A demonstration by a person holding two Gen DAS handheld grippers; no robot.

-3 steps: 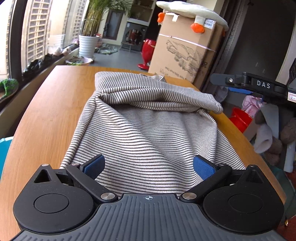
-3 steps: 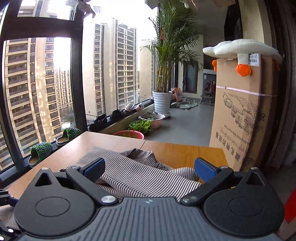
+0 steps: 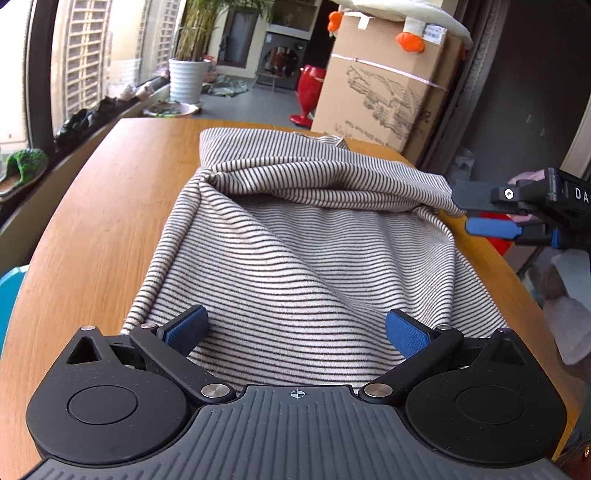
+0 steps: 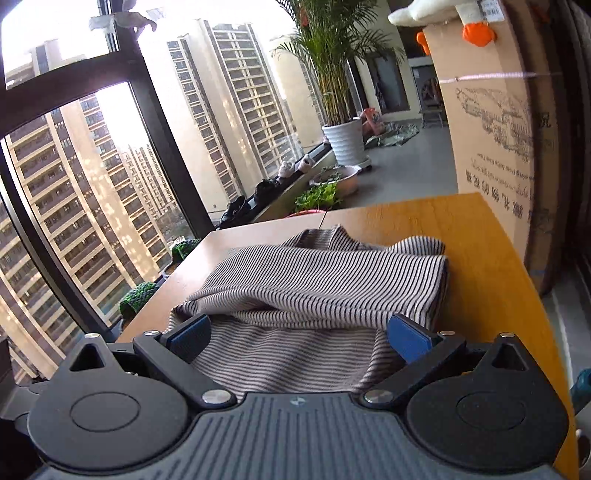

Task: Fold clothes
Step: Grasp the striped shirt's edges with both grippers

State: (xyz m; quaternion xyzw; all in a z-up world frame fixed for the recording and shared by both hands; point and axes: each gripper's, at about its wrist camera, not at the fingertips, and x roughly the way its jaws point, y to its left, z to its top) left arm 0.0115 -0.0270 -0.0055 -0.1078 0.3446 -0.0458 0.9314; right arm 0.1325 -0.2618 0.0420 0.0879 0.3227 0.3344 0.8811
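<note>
A grey-and-white striped garment point(image 3: 295, 251) lies on the wooden table point(image 3: 96, 221), its far part folded back toward me in a thick roll. My left gripper point(image 3: 295, 332) is open at the near hem, one blue pad on each side of the cloth. In the left wrist view my right gripper point(image 3: 476, 210) comes in from the right, its fingers spread at the roll's right end. The right wrist view shows the right gripper point(image 4: 299, 336) open, with the striped garment point(image 4: 325, 280) lying between its pads.
A tall cardboard box point(image 3: 384, 92) with a plush toy point(image 3: 410, 22) on top stands past the table's far right corner. A potted palm point(image 4: 343, 144) and shoes line the window sill. A red stool point(image 3: 306, 96) and soft clutter point(image 3: 565, 295) sit off the right edge.
The right gripper has tilted down and moved in toward the folded roll; in the left wrist view it is now close to the roll's right end. The left gripper has barely shifted.
</note>
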